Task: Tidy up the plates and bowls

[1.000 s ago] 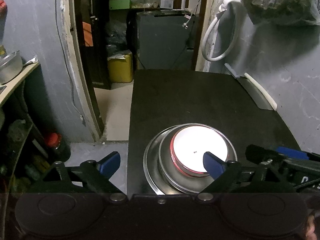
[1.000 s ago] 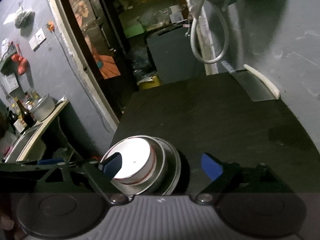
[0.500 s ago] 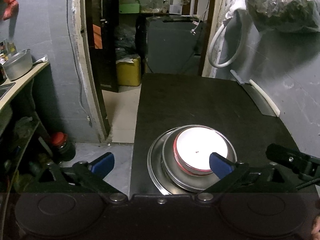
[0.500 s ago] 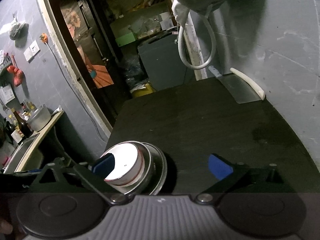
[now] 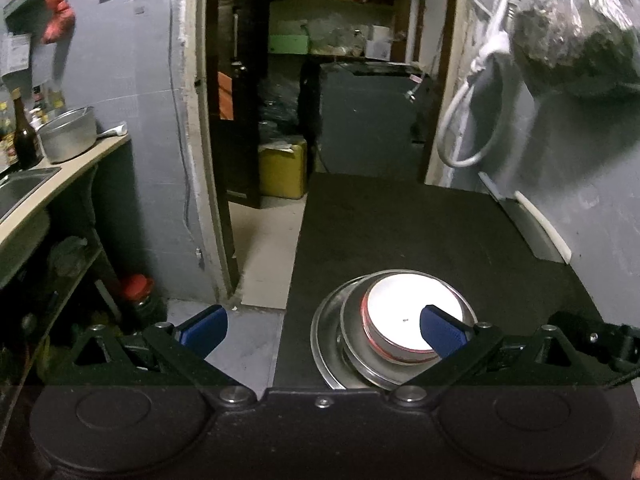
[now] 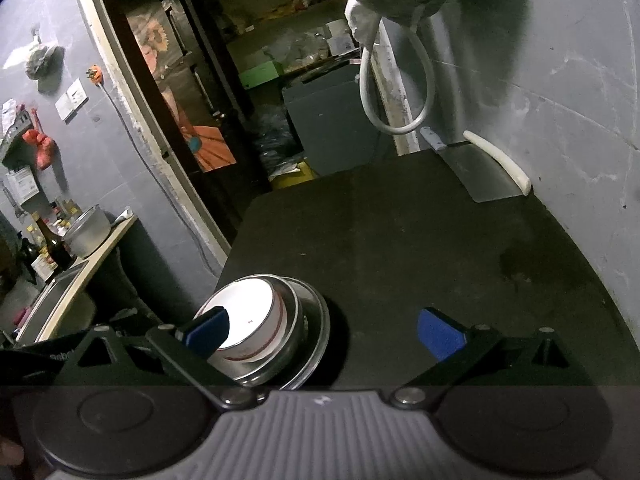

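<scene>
A white bowl with a red stripe (image 5: 408, 316) (image 6: 252, 320) sits nested in a steel bowl (image 5: 360, 348) (image 6: 292, 336), which rests on a steel plate (image 5: 324, 340) (image 6: 318, 344) near the front left corner of a black table (image 5: 400, 232) (image 6: 400, 232). My left gripper (image 5: 322, 326) is open above the table's left edge, its right fingertip over the white bowl. My right gripper (image 6: 324, 330) is open, just right of the stack, with its left fingertip in front of the white bowl. Neither holds anything.
A cleaver (image 5: 528, 228) (image 6: 480, 172) with a white handle lies at the table's back right, against the grey wall. A white hose (image 6: 396, 80) and a bag hang above. Left of the table are a doorway, a counter with a pot (image 5: 68, 140) and bottle.
Both grippers have risen and drawn back from the stack, so it sits lower and smaller in both views. The stacked bowls and plate have not moved.
</scene>
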`<state>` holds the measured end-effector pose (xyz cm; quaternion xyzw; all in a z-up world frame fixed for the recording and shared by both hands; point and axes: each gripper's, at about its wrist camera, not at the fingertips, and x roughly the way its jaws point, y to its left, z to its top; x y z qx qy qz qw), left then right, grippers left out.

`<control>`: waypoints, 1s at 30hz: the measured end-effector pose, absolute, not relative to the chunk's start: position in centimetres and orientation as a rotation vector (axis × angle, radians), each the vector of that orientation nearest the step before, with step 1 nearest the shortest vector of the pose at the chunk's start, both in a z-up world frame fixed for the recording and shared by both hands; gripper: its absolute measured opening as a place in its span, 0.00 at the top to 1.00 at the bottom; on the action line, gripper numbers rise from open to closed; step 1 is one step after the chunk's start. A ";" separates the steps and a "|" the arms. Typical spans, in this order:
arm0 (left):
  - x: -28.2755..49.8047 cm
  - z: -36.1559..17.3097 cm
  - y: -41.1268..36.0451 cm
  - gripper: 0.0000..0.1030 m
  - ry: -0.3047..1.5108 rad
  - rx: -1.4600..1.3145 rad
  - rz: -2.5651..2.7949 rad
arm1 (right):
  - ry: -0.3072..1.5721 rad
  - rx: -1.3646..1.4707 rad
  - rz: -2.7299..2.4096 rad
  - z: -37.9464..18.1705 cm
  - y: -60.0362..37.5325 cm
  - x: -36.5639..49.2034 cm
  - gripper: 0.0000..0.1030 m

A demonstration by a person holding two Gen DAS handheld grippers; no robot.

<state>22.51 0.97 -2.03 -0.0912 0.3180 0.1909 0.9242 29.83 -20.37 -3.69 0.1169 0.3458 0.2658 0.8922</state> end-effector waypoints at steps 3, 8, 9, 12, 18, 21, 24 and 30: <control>22.3 -2.0 0.9 0.01 0.650 -0.190 0.401 | 0.714 0.234 0.568 -3.6 -20.4 29.5 0.00; 22.1 -2.1 0.7 0.01 0.650 -0.188 0.404 | 0.713 0.226 0.579 -3.4 -20.4 29.1 0.00; 22.1 -2.1 0.7 0.01 0.650 -0.189 0.405 | 0.714 0.226 0.580 -3.5 -20.5 29.0 0.00; 21.8 -2.2 0.3 0.01 0.651 -0.188 0.409 | 0.717 0.226 0.577 -3.5 -20.6 28.9 0.00; 21.2 -2.5 -0.1 0.01 0.659 -0.186 0.412 | 0.714 0.224 0.573 -3.5 -20.8 28.8 0.00; 21.1 -2.4 -0.1 0.01 0.659 -0.181 0.416 | 0.709 0.223 0.567 -3.6 -21.0 28.7 0.00; 20.9 -2.4 -0.1 0.01 0.663 -0.177 0.422 | 0.711 0.227 0.570 -3.8 -21.2 28.6 0.00; 20.1 -2.3 0.0 0.01 0.666 -0.168 0.430 | 0.707 0.238 0.578 -3.7 -21.1 28.5 0.00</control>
